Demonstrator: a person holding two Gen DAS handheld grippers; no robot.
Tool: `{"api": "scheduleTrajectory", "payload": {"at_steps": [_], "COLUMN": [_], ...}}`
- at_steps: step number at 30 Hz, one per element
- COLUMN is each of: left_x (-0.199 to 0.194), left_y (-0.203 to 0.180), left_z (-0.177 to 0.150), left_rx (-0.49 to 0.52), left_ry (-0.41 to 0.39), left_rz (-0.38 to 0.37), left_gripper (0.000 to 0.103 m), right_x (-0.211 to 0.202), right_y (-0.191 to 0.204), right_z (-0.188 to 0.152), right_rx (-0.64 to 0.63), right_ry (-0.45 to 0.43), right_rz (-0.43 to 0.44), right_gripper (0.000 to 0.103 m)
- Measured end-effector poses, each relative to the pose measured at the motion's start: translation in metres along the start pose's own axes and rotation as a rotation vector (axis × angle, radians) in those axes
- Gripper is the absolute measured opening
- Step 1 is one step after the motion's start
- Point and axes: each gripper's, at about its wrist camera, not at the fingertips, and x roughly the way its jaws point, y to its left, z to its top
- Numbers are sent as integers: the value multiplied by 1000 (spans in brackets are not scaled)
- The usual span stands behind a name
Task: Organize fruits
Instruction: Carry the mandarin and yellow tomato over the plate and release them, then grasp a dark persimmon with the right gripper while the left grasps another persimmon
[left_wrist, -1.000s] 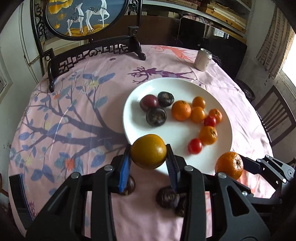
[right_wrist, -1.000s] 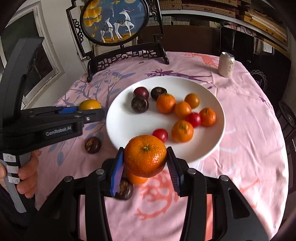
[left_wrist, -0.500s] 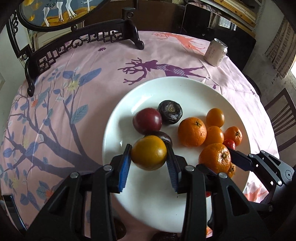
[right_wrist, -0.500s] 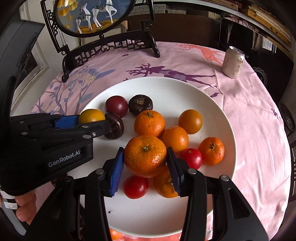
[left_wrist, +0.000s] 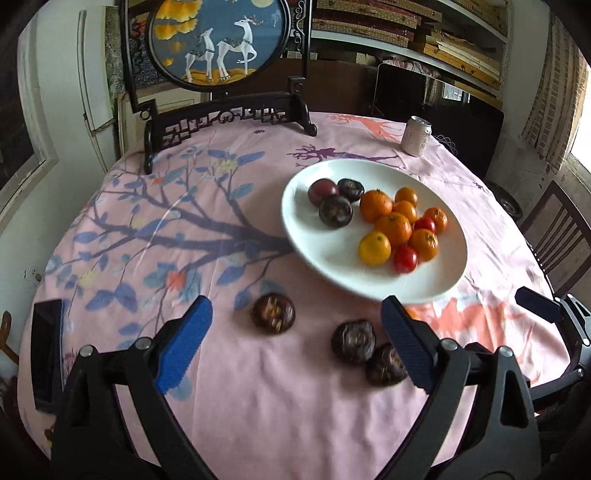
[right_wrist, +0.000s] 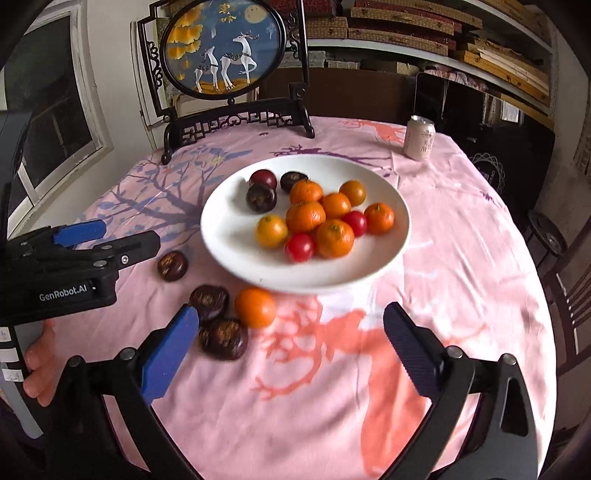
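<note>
Three dark fruits: three round dark purple fruits (left_wrist: 272, 314) lie on the pink cloth-covered surface (right_wrist: 461, 258), just beside the round white plate (right_wrist: 369, 273) of fruit.
Writing: "GenRobot.AI" on the left gripper (right_wrist: 107, 240), right view only.
Right view only: one orange mandarin (right_wrist: 255, 307) by the plate's rim.
Left view only: dark flat phone (left_wrist: 46, 354) far from plate.
Fingers: left gripper (left_wrist: 295, 339) and right gripper (right_wrist: 291, 347) both spreading wide, empty.

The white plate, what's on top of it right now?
On the white plate lie three dark fruits, seven orange or yellow citrus fruits and two red tomatoes. Anything hidden beneath the clustered pile can't be seen.
</note>
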Motion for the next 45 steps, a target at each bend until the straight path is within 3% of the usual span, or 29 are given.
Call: {"api": "scheduleTrajectory", "payload": {"at_steps": [5,11,16,18,22,25,26,28,32,35,42,45], "left_x": [2,-4,2,3,4,4,4,4,6,12,60,82], "left_y": [18,33,37,38,41,42,42,43,45,49,30,18], "left_z": [-29,-35,-37,-38,-38,-37,-37,-37,-35,-32,-25,-19], "left_rx": [-31,-69,-75,-78,-83,-86,-86,-86,-80,-68,24,46], "left_ry": [50,47,68,74,72,71,71,73,78,84,169,207], "left_rz": [23,29,14,16,12,11,12,12,20,47,92,66], "left_gripper": [94,94,94,94,94,94,94,94,94,94,94,93], "right_x": [-5,1,28,39,60,73,74,74,68,48,23,22], "right_y": [6,22,39,45,48,51,53,56,44,34,3,-2], "right_z": [-22,-26,-31,-30,-26,-25,-24,-23,-22,-23,-38,-42], "right_rx": [19,-6,-35,-44,-48,-63,-81,-107,-35,-23,62,79], "right_ry": [47,64,123,131,160,171,162,157,166,141,129,130], "right_rz": [12,33,106,97,104,89,71,54,118,92,111,119], "right_gripper": [100,100,100,100,92,73,57,47,45,45,45,45]}}
